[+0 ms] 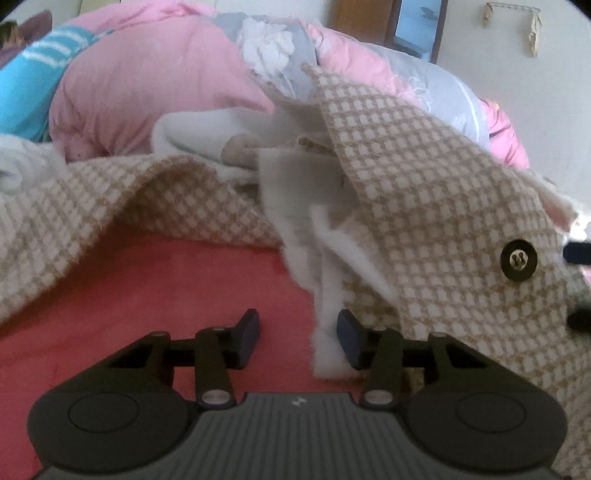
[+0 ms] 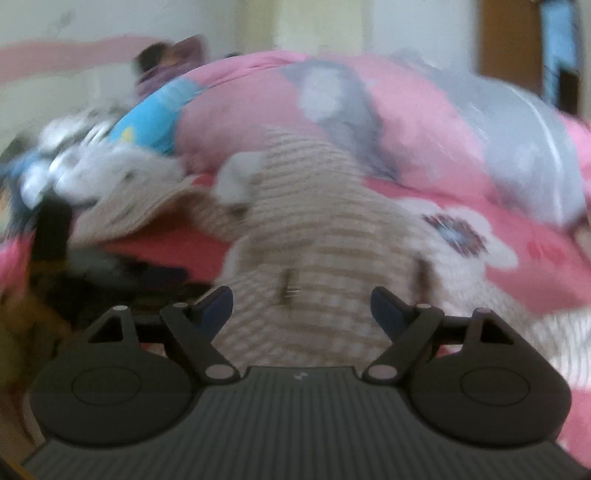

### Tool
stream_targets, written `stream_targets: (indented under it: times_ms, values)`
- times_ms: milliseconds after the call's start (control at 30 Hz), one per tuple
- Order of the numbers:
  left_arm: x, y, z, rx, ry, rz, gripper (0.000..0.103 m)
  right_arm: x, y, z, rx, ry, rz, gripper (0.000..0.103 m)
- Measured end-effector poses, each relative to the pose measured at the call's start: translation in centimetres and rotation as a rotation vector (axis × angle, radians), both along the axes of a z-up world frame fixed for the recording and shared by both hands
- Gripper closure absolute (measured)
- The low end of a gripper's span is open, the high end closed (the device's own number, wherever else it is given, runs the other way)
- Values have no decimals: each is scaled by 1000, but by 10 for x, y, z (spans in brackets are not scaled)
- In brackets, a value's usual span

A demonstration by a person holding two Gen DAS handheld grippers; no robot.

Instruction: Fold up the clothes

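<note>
A beige-and-white checked jacket with white fleece lining lies rumpled on the red bed sheet. One flap is raised at the right, with a black button on it. My left gripper is open low over the sheet. A hanging strip of white lining sits between its fingers, close against the right pad, while the left pad stands apart. The right wrist view is blurred. There my right gripper stands wide open just above the checked jacket, gripping nothing.
A pink quilt with grey and white flowers is heaped behind the jacket. A blue striped cloth lies at the far left and a white garment just behind the jacket. A wooden door and a pale wall stand beyond.
</note>
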State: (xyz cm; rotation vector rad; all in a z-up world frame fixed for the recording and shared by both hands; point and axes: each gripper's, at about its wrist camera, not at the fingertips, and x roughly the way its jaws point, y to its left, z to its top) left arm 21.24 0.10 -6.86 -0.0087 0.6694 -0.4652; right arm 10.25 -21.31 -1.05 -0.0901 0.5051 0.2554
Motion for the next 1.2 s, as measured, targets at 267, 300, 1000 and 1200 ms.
stream_targets:
  times_ms: [267, 300, 1000, 1200]
  values:
    - [2, 4, 1, -12, 17, -18, 56, 0, 64, -13, -131, 137, 165, 21]
    - [2, 5, 1, -16, 19, -18, 56, -2, 71, -16, -136, 155, 174, 21]
    - [2, 7, 1, -31, 21, -23, 55, -26, 62, -26, -159, 230, 1, 96]
    - [2, 9, 1, -28, 17, -23, 55, -40, 12, 44, -235, -13, -150, 96]
